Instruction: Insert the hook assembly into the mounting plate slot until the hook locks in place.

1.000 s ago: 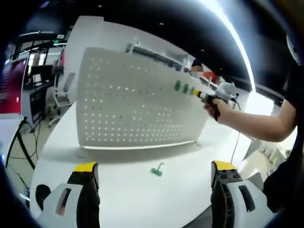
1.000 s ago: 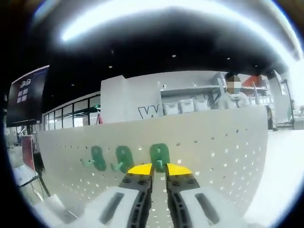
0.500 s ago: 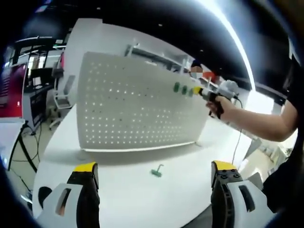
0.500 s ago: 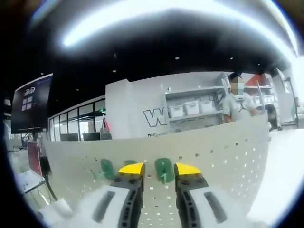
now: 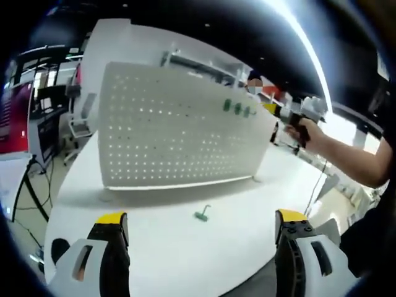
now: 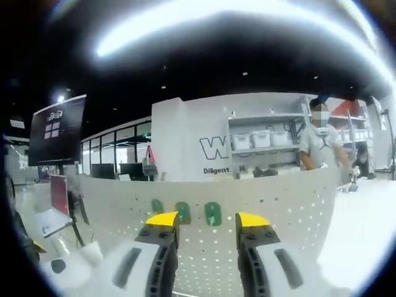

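Now three green hooks [image 6: 212,213] sit in the pegboard [image 6: 291,204] near its top edge; the right gripper [image 6: 207,221] is empty, jaws apart. One hook [image 5: 202,215] lies on the table [image 5: 154,247] at twelve o'clock of the left gripper [image 5: 201,224] (jaws wide, holding nothing); fetching it looks next.

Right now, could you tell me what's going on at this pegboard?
A person is fitting green hooks onto the white pegboard standing on the table. Three hooks hang in a row near its top edge. The right claw is open, off the board, holding nothing. The left claw waits open over the table, where another hook lies.
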Demonstrator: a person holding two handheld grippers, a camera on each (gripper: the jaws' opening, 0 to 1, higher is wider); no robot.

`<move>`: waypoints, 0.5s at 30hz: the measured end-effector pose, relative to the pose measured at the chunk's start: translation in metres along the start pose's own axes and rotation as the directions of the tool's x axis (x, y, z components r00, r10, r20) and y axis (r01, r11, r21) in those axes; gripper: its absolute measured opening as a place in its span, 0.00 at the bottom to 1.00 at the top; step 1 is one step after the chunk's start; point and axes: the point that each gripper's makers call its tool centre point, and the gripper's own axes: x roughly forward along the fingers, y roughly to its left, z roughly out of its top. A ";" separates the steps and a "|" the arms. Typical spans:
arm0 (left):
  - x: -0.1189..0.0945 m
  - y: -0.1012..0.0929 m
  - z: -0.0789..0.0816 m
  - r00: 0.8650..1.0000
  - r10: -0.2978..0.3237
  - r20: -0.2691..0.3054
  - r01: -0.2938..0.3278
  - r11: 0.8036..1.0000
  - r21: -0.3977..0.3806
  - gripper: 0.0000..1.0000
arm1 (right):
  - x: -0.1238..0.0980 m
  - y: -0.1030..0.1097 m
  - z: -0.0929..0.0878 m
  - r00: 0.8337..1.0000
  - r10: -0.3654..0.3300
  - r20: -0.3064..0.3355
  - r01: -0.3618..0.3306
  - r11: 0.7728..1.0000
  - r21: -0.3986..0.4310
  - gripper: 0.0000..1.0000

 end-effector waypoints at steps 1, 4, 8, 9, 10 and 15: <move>0.000 -0.002 0.000 1.000 -0.005 -0.003 0.005 1.000 0.004 1.00 | -0.004 0.000 -0.001 1.000 0.004 -0.001 -0.004 1.000 0.003 0.34; 0.002 -0.006 -0.001 1.000 -0.014 -0.014 0.014 1.000 0.015 1.00 | -0.018 0.001 -0.006 1.000 0.018 -0.019 -0.018 1.000 -0.001 0.35; 0.002 -0.012 -0.004 0.999 -0.027 -0.026 0.028 0.999 0.020 1.00 | -0.037 0.005 -0.017 0.998 0.035 -0.060 -0.036 0.999 -0.012 0.35; 0.002 -0.013 -0.005 0.999 -0.030 -0.032 0.030 0.999 0.024 1.00 | -0.042 0.006 -0.020 0.997 0.039 -0.069 -0.040 0.999 -0.015 0.35; 0.002 -0.014 -0.006 0.999 -0.031 -0.035 0.032 0.999 0.025 1.00 | -0.046 0.007 -0.023 0.996 0.044 -0.079 -0.046 0.999 -0.023 0.35; 0.000 -0.018 -0.011 0.998 -0.035 -0.047 0.037 0.999 0.026 1.00 | -0.068 0.017 -0.045 0.989 0.076 -0.131 -0.079 0.997 -0.019 0.35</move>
